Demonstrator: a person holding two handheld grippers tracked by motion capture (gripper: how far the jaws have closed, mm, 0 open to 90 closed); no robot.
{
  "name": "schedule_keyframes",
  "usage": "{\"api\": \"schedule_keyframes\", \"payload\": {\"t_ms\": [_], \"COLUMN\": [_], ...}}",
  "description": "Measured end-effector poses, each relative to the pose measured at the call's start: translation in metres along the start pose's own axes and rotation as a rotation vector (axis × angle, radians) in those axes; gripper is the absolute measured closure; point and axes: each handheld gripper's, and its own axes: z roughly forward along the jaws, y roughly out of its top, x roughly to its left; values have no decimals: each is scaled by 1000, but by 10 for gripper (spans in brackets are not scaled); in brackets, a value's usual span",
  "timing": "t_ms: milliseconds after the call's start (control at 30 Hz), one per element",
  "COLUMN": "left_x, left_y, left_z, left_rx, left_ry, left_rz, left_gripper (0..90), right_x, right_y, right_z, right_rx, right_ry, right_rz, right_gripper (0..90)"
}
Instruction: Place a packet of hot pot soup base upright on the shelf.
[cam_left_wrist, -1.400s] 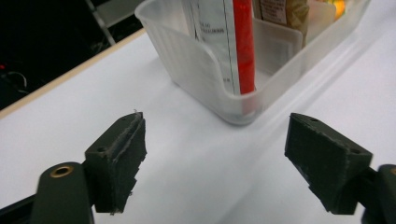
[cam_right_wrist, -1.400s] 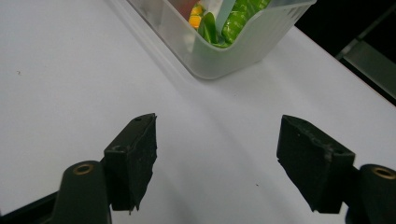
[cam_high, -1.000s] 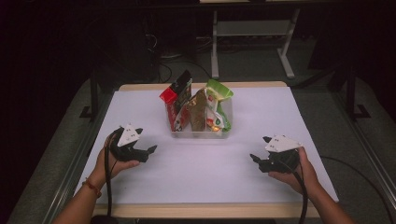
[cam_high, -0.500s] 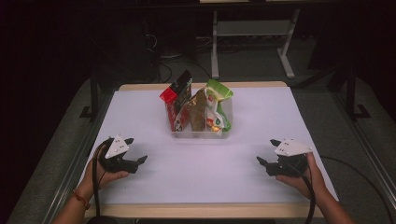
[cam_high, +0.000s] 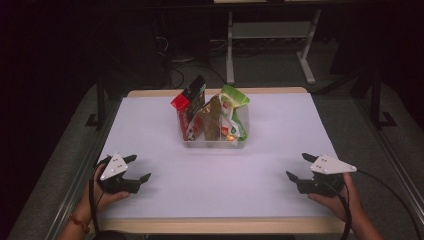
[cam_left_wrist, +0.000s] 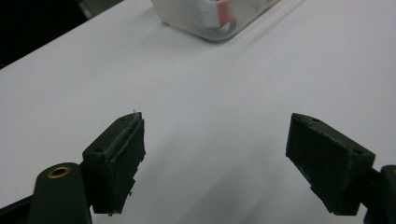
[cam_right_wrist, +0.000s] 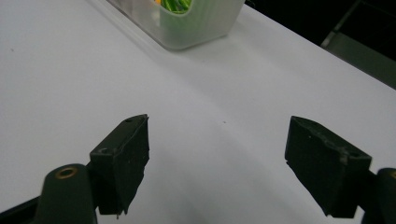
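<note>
High view: the left tongs and the right tongs rest low over the near edge of the table, one at each near corner, each held in a hand. Compared with one second ago, both have drawn back toward the person and outward, away from the clear bin at the table's middle. Half a second ago they were already close to these positions; the remaining travel is slight.

State of the tongs: both sets stand wide open and empty. The left gripper view shows bare table between the two black pads; the right gripper view shows the same between its pads.

Location of the work item: the bin stands well apart from both tongs, holding upright snack packets, a red one, a brown one and a green one. All packets sit inside the bin; none lies on the table.

Judgement: the withdrawal to a parked stance, with nothing gripped and the packets stowed, suggests a completed packing step or a rest position rather than an approach.

Limits of observation:
- Left gripper view cuts the bin off at the top edge.
- Right gripper view shows one bin corner with green behind the wall.
- Packet printing is illegible.
- Exact packet count cannot be determined; they overlap.
</note>
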Motion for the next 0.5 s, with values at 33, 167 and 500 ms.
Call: {"api": "schedule_keyframes", "payload": {"t_ms": [33,167,500], "left_x": [1,2,6], "left_y": [-1,-8,-24], "left_z": [-2,-9,-17], "left_rx": [-8,-26,-69], "left_ry": [-3,4,2], "left_rz": [-10,-32,-95], "left_gripper": [191,191,190], "right_x": [-1,-2,-6], "right_y": [-2,-10,-31], "right_z": [-1,-6,-18], "right_rx": [-1,-6,-22], "right_ry": [0,-14,-61], "right_rz": [5,29,78], "right_gripper": [211,209,210]}}
